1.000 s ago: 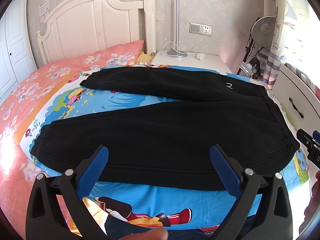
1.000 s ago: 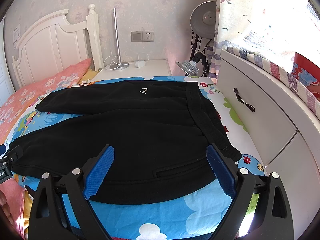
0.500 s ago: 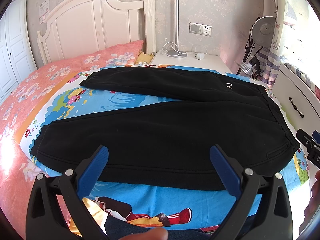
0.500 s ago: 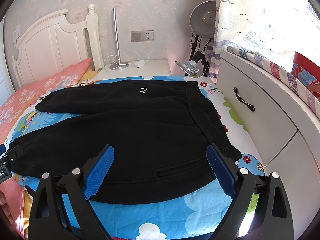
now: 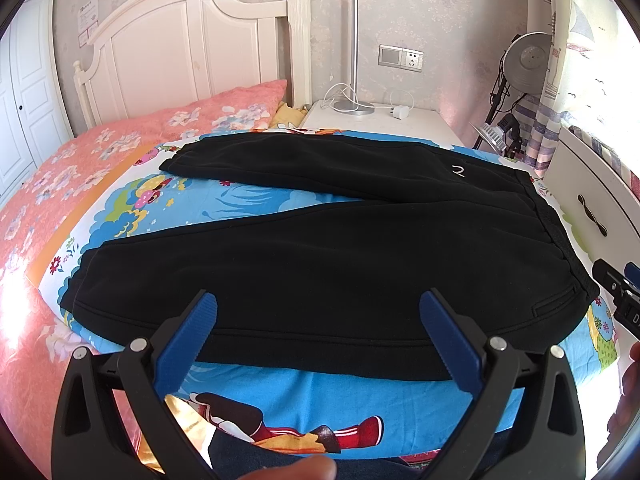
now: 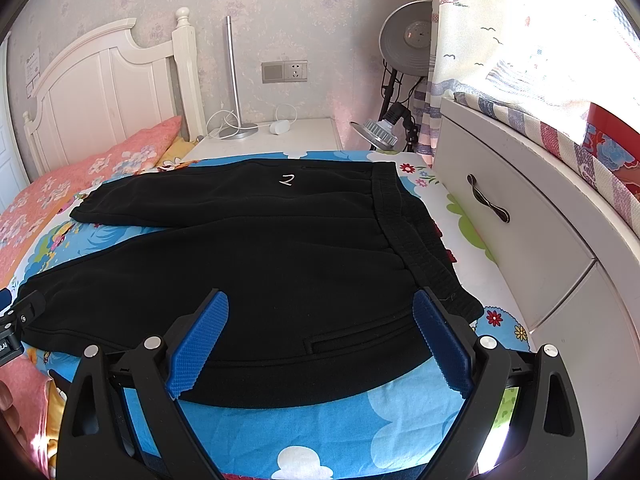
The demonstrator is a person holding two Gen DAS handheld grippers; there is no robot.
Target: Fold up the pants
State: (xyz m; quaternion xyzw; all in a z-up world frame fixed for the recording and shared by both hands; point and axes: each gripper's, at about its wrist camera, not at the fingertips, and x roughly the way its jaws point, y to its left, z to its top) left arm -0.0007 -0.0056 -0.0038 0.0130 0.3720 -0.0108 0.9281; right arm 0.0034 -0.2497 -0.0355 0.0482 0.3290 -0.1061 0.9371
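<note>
The black fleece pants [image 5: 340, 264] lie flat on the cartoon-print bed sheet [image 5: 248, 200], long axis crosswise. The left hand-held gripper [image 5: 318, 330] faces the near leg, the right hand-held gripper [image 6: 320, 334] the waistband end; both are spread, holding nothing.

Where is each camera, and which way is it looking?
Left wrist: sits on the left gripper, jaws open, looking across the black pants toward the headboard; a fingertip shows below.
Right wrist: sits on the right gripper, jaws open, looking over the waistband toward the drawer; the left gripper shows at the left edge.
Both see the pants, the bedsheet and the lamp.
</note>
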